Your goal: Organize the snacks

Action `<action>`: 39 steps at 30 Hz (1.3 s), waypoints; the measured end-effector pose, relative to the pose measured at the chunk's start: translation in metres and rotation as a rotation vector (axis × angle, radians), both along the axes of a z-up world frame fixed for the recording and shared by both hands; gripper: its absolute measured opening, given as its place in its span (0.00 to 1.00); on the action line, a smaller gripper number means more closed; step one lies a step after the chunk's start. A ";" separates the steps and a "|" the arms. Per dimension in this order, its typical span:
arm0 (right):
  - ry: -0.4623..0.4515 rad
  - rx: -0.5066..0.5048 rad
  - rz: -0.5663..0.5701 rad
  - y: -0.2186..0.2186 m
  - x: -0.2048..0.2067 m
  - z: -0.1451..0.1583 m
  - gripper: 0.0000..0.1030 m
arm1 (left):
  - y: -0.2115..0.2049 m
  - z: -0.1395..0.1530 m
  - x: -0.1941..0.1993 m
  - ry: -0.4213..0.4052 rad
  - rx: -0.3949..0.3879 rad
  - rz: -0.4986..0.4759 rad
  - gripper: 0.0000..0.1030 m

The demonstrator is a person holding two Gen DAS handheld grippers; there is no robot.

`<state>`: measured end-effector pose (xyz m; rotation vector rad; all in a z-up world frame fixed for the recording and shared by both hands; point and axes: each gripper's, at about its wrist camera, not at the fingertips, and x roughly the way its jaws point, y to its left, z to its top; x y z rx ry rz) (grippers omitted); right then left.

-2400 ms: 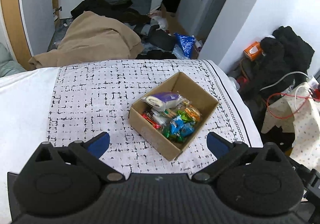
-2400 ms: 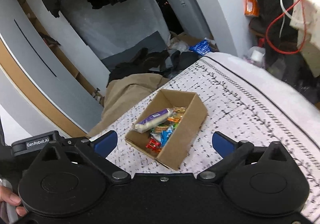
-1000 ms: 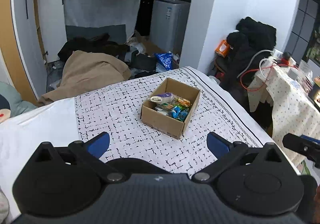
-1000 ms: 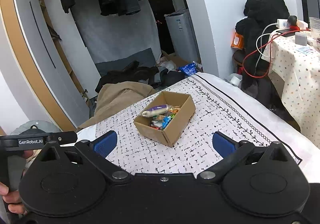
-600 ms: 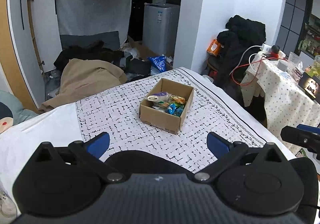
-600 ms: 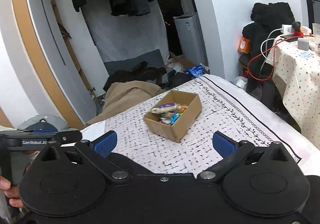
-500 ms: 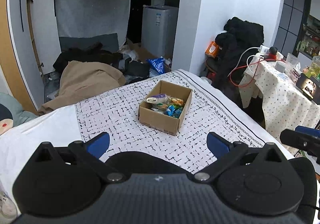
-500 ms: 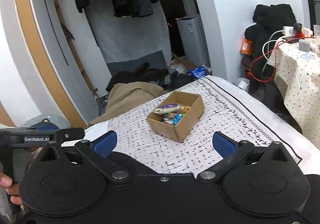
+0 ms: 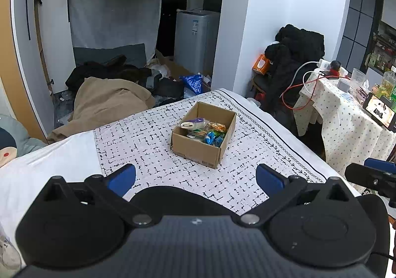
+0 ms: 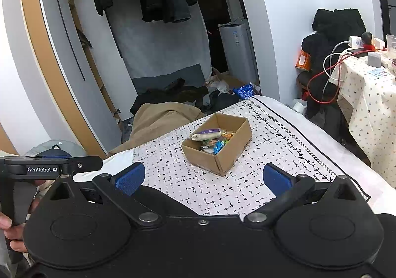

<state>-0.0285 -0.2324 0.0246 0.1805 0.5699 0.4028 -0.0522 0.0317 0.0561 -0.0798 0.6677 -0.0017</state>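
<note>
Field notes, from both wrist views.

Cardboard box point(image 9: 203, 136) sits on the bed point(image 9: 247, 179), on the patterned cover, well ahead of both grippers. Snack packets point(image 9: 206, 130) piled inside it. A long pale packet with a purple end point(image 10: 206, 134) lies on top toward the far-left corner, its long axis roughly across my line of sight. Nothing loose on the cover around the box that I can make out.

Left gripper point(image 9: 195, 179): jaws wide, nothing between them. Box lies straight ahead and a touch right of the midline, well apart from the tips.

Right gripper point(image 10: 203, 176): jaws wide, also empty. Box lies ahead, just right of centre, one corner pointing back at me. The box looks about equally far in both views; I judge neither hand clearly nearer.

In the right view the left unit shows at the far left edge, with the person's hand point(image 10: 10, 231) on its handle.

My read: snacks look gathered already, so the sorting may be finished or a next stage not yet begun. Any reach means going forward and down over the near wall. The long packet would need jaws turned across its short side.

Beside the bed, a table point(image 9: 346, 114) with dotted cloth, clutter on it.
</note>
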 end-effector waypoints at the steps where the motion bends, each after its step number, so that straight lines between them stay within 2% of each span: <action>1: 0.000 0.000 -0.001 0.000 0.000 0.000 1.00 | 0.000 0.000 0.000 -0.001 0.001 0.001 1.00; 39: 0.015 -0.004 0.000 0.006 0.007 -0.004 1.00 | 0.017 -0.005 0.008 0.010 -0.012 0.052 1.00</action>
